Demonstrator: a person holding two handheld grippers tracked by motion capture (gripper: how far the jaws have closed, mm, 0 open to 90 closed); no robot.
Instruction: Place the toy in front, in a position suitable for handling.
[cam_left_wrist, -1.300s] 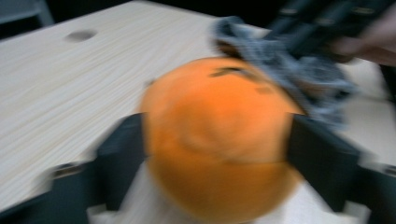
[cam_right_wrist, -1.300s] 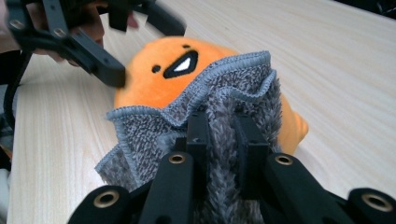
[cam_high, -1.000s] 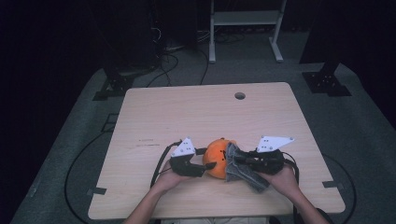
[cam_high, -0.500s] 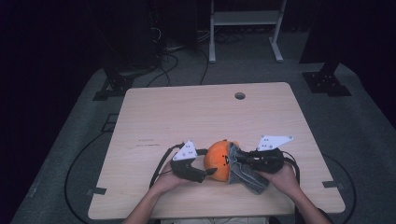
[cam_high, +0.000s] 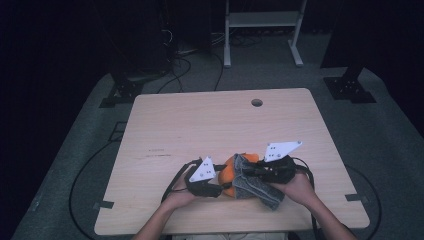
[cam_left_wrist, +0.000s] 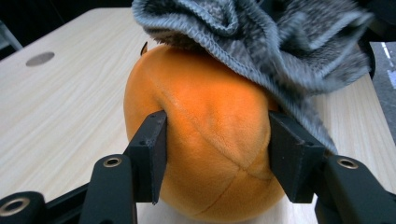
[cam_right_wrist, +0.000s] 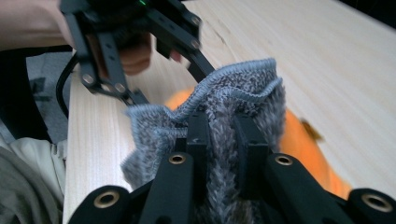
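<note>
Two hand-held grippers clamp: left (cam_left_wrist: 212, 158) on orange plush ball (cam_left_wrist: 210, 140) (seamed), right (cam_right_wrist: 219, 140) on grey cloth (cam_right_wrist: 224, 112).

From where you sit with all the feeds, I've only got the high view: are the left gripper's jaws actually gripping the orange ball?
Observer: Yes. In the left gripper view the left gripper has just closed; both pads press the sides of the orange plush ball, denting it.
Operator: And the grey cloth, is the right one holding it?
Observer: The right gripper is shut on a bunched fold of the grey cloth.
Operator: Is the cloth between the left jaws too?
Observer: No. It drapes over the ball's top and far side, its edge hanging just behind one left pad.
</note>
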